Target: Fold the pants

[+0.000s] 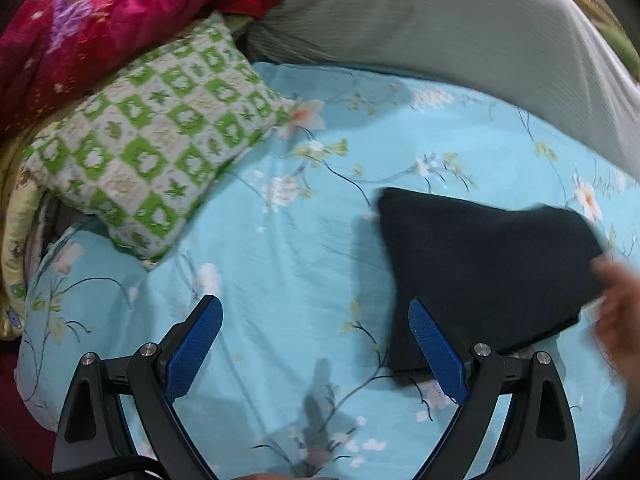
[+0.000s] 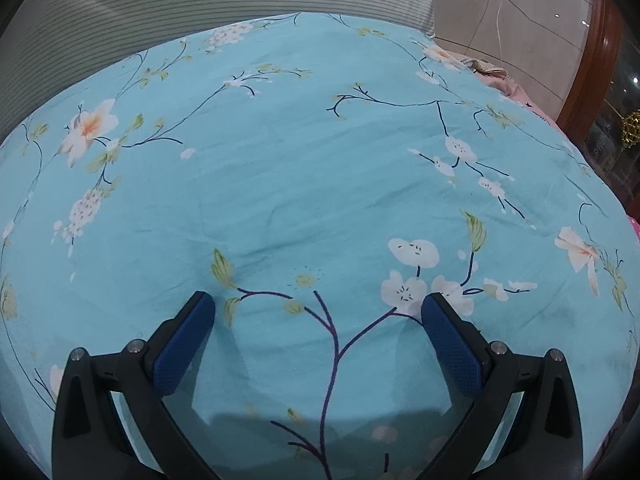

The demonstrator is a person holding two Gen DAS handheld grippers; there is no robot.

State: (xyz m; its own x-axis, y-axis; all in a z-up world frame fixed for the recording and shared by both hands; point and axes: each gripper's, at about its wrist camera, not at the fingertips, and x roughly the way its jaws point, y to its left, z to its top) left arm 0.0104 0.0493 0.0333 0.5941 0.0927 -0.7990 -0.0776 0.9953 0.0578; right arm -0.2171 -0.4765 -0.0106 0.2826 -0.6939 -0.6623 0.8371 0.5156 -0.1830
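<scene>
Pants (image 1: 480,264) are held folded by a bare hand (image 1: 616,312) while left gripper (image 1: 316,312) and right gripper (image 2: 318,308) are spread wide and empty, so the bundle may be undone if released.

Both cameras ride just behind their own jaws and look forward and down along them onto a bed covered by a light blue floral sheet (image 2: 304,168). The left wrist view sits low and near the sheet, its left gripper (image 1: 314,306) framing the bottom edge; it faces toward a green-and-white checked pillow (image 1: 156,140) at upper left, a grey striped cover (image 1: 460,28) along the top, and dark folded pants (image 1: 480,264) at right. The right wrist view hangs equally close, its right gripper (image 2: 318,300) low in frame, facing across bare sheet toward the same grey striped cover and a tiled wall (image 2: 512,12) beyond. The views share the sheet and the striped cover.
</scene>
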